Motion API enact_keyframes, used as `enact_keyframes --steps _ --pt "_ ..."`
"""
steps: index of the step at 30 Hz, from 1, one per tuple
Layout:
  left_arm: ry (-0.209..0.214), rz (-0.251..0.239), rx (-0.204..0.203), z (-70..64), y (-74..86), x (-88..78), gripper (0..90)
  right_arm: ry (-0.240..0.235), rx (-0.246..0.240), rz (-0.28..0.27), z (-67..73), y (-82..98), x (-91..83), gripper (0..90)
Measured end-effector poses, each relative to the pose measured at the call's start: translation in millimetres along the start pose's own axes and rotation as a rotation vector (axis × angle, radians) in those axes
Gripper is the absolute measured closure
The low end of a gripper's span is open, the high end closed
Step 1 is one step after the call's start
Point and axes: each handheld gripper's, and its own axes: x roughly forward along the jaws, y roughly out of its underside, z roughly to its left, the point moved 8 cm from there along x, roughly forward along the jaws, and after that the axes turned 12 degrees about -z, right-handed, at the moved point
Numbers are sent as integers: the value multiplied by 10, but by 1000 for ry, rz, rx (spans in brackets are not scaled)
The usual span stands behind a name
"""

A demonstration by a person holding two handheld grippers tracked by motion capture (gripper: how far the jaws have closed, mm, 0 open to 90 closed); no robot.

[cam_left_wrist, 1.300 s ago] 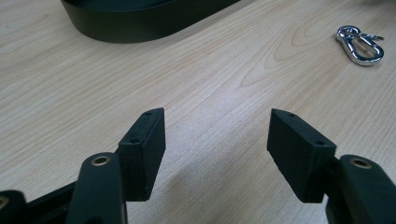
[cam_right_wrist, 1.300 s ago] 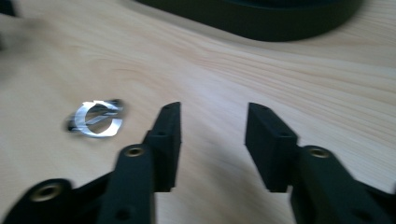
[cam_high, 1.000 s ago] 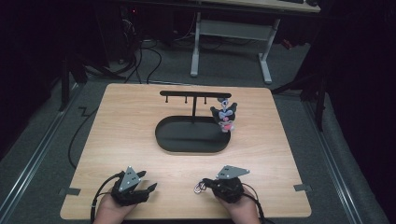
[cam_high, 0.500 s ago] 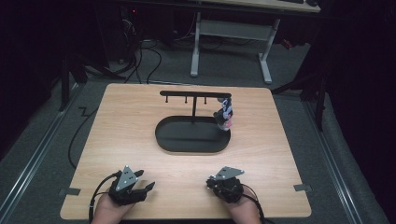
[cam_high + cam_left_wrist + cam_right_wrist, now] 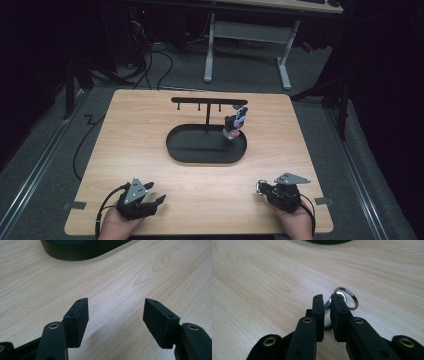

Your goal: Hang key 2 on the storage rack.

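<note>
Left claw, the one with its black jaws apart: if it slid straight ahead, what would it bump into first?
Probably the black oval tray. The left claw has bare wooden table ahead, then the tray's wall; depth is hard to judge.

One wooden table (image 5: 150,130), one black oval tray (image 5: 200,150), one hook stand (image 5: 207,101), one hanging keychain (image 5: 235,124), one metal key ring (image 5: 345,298), two grippers.
</note>
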Motion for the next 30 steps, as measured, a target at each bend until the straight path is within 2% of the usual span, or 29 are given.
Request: enact_keyframes --steps 1,2,3,4,5,7,8,12,14,16,18,20,23,25,26,27,30 --pt "1 2 2 -4 1 0 378 0 0 0 0 0 0 767" --pt "1 2 2 -5 1 1 378 6 23 -2 -4 12 -11 741" --pt "0 1 2 -6 1 3 378 11 72 3 -10 42 -13 676" --pt "0 1 2 -6 1 3 378 11 72 3 -10 42 -13 676" --pt "0 1 1 -7 0 4 378 19 138 1 -10 66 -1 607" --pt "1 1 3 -11 2 8 378 29 156 -2 -20 70 10 585" --pt "2 3 6 -14 4 12 378 59 175 5 -37 84 45 551" --pt "3 1 8 -18 -3 7 378 80 195 4 -21 105 101 530" --pt "1 -2 8 -13 -7 1 378 102 164 -4 2 107 119 550" --pt "2 -1 5 -8 -7 -3 377 120 119 -6 28 113 130 628" --pt "1 0 5 -6 -6 -5 377 129 97 -9 41 122 127 676" --pt "1 -1 6 -8 -6 -2 377 126 101 -8 41 122 126 677" --pt "0 2 12 -11 -2 1 377 135 38 12 60 118 133 680" --pt "0 3 14 -11 -1 2 377 139 25 16 68 117 135 681" --pt "-1 4 15 -9 1 3 377 154 -35 20 98 106 148 681" --pt "-1 4 15 -9 1 3 376 154 -35 20 98 106 148 681" --pt "-1 6 14 -3 7 7 376 172 -93 25 135 92 162 681"
